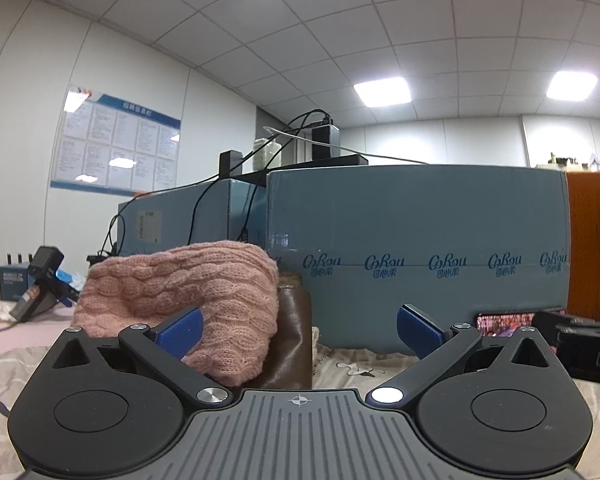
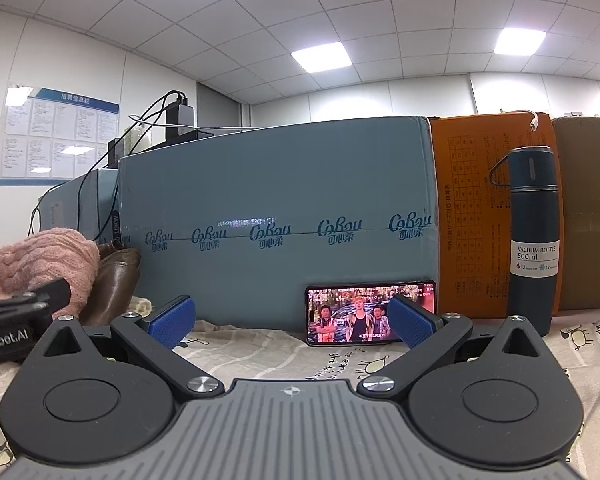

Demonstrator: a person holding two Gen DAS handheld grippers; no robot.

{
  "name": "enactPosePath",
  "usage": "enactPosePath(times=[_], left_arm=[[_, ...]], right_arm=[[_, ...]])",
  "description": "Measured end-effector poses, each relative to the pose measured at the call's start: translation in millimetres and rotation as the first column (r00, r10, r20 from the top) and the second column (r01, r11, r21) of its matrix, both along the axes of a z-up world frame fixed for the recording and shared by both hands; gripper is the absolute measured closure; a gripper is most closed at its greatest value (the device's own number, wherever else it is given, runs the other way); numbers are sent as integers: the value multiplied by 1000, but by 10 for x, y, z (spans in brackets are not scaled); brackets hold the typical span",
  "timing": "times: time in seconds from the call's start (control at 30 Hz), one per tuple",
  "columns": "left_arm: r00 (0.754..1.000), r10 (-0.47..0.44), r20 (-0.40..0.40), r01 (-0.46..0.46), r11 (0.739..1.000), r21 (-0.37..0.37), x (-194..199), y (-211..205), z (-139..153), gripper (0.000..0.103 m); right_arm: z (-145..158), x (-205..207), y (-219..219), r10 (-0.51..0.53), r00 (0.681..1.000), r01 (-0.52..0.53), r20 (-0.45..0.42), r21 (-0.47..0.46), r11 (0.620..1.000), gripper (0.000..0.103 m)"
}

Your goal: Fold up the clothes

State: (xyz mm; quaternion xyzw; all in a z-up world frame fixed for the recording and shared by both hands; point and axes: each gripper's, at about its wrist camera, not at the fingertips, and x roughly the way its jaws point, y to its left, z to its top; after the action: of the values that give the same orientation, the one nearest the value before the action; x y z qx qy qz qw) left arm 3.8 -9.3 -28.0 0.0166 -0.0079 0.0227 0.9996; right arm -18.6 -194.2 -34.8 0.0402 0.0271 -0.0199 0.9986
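Left tool (image 1: 300,330): blue pads spread wide, nothing between them; released. It rests low over a printed cloth (image 1: 352,368) that covers the surface.

Right tool (image 2: 291,320): pads likewise wide apart and empty; released. Same printed cloth beneath it. The black body of the left tool shows at this view's left edge, so the two sit side by side.

Pink cable-knit sweater (image 1: 180,292): the garment to be folded. Bunched in a soft heap, not spread flat. It lies just ahead of the left tool and to its left; that tool's left pad (image 1: 180,330) overlaps the knit in the view, though contact cannot be confirmed. From the right tool it lies well off to the left, beyond the left tool. The heap runs roughly crosswise to the left tool's fingers. Judgement: the left hand is the nearer and should take the first hold; the right must cross leftward to help.

Brown leather-like item (image 1: 292,340): beside the sweater on its right, touching it; kind uncertain.

Phone (image 2: 370,314): screen lit, propped against the box, ahead of the right tool.

Vacuum bottle (image 2: 534,240): upright, to the right.

Blue-grey carton (image 1: 420,248): printed lettering, standing behind all of the above.

Orange box (image 2: 476,216): beside the carton.

Wall notice board (image 1: 116,144): far left.
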Motion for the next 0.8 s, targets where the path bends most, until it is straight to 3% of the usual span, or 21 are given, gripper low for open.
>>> enactPosePath(times=[0.13,0.33,0.5,0.63,0.8], left_arm=[[999,5,32,-5,1000,16,-71,-26,-2,0],[1000,-22,-6,22,1000,12,-15,-22,-2,0],[999,-52,-14,51,997,-53,-34,68,21,0],[984,-175,-25,171,979,-109,-80,100,80,0],[924,-371,-87,354,920,-169,-114,15,162,0]], right_arm=[[-3,-2,5,2,1000,-2,2,0,1000,0],[9,-19,-40,-6,1000,5,8,18,1000,0],[148,-116,-78,1,1000,-3,31,42,999,0],[307,-316,-147,8,999,-9,44,31,999,0],[412,-653,-446,-14,998,14,-55,7,1000,0]])
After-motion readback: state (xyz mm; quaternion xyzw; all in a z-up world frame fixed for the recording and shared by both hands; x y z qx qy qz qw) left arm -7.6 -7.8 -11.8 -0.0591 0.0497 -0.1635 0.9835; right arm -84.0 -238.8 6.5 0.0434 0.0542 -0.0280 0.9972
